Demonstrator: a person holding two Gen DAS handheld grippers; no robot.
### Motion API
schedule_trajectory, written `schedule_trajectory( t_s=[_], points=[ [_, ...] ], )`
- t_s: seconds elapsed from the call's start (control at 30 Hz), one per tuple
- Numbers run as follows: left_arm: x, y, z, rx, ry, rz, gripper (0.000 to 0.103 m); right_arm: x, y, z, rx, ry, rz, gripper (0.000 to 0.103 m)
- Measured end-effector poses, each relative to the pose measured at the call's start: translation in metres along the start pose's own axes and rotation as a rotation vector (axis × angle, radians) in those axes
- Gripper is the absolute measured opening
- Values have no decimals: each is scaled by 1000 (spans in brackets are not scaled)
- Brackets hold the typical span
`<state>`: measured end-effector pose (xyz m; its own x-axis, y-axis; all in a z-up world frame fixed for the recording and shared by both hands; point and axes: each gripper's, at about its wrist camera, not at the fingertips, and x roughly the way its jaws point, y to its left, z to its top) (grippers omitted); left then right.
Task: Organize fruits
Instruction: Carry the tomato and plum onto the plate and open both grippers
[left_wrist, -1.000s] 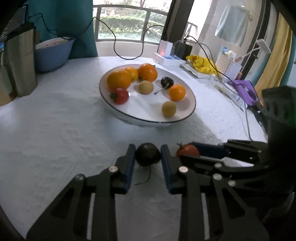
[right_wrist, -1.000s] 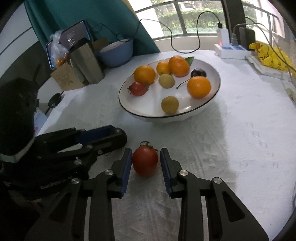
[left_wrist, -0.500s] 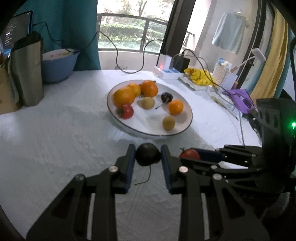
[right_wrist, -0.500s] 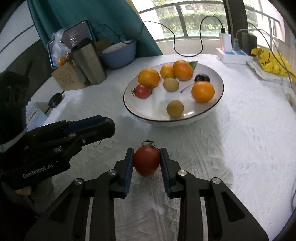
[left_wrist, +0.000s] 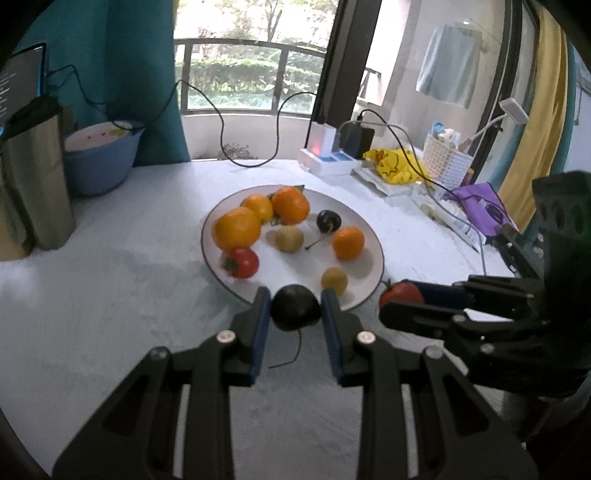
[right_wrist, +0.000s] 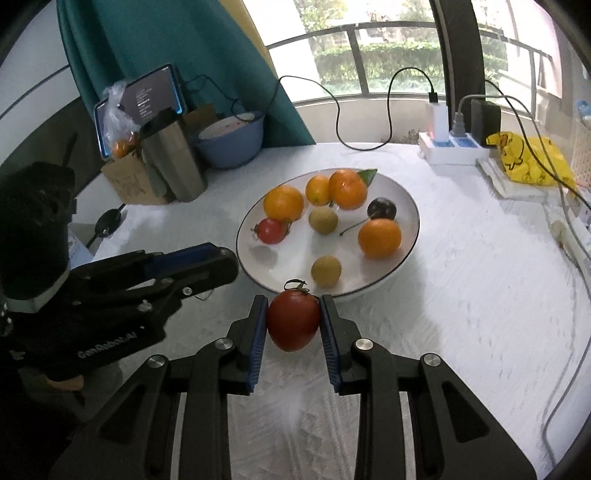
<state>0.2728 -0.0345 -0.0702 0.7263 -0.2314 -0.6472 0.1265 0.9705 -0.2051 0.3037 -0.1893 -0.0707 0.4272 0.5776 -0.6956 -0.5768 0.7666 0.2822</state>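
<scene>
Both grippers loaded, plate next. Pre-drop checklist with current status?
1. Left gripper clamped on the dark cherry, both pads touching: ok.
2. Right gripper clamped on the red tomato: ok.
3. Both fruits lifted off the tablecloth: cannot tell.
4. Bare spot on the white plate near its front rim, left of the yellow fruit: ok.
5. Grippers apart, side by side, not touching: ok.
6. Cherry stem hangs free under the fingers, could snag on the rim: cannot tell.
</scene>
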Motion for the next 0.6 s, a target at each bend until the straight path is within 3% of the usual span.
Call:
schedule_trajectory(
  t_s=[0.6],
  points=[
    [49, 19, 13, -69, 64, -7, 29, 34, -18, 32, -7, 11, 2, 30]
  ],
)
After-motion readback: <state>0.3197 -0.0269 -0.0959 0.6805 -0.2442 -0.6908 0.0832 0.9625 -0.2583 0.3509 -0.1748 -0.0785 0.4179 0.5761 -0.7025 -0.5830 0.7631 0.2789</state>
